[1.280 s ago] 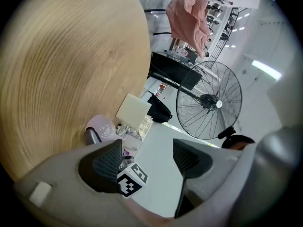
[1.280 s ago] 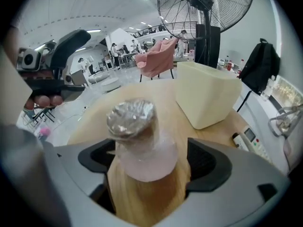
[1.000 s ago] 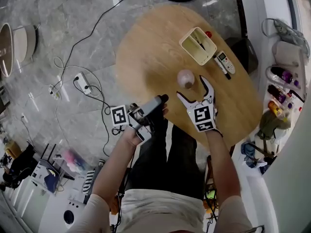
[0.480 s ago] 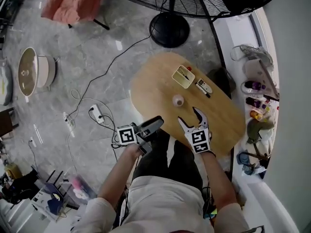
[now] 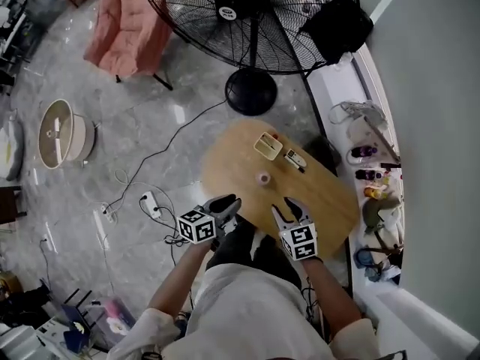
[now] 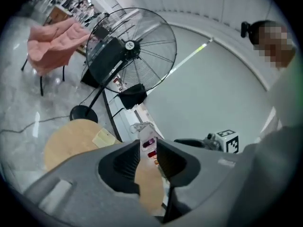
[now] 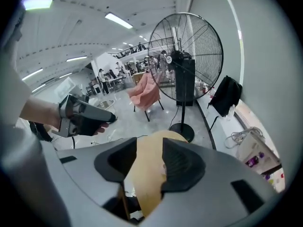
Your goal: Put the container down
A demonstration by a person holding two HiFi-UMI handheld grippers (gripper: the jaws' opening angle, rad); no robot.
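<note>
**Position of the work piece**
Locate the container (image 5: 268, 145) on the far part of the wooden table (image 5: 232, 163), open side up. Find it just beside a remote-like handset (image 5: 295, 160) and near a small round object (image 5: 262, 178). Treat it as already set down: resting on the tabletop, touched by neither gripper.

**State of the tools**
- Check the left gripper (image 5: 231, 201): jaws just drawn in to a narrow gap, pads not meeting, nothing between them.
- Check the right gripper (image 5: 286, 206): likewise just narrowed, a slim gap left, nothing between the pads.
- Count both as empty.
- Note both held high over the near edge of the table, well apart from the container.

**Procedure (a judgement, not an observation)**
Regard the placing as done, with only a clean retreat left.
- Keep both grippers high and on the near side of the table.
- Avoid any sweep across the container, the handset or the round object.
- Avoid re-gripping or nudging the container: probably light and quick to slide on smooth wood.
- Mind the floor fan (image 5: 251, 21) beyond the table and the power strip (image 5: 151, 203) on the floor to the left when stepping back.
</note>
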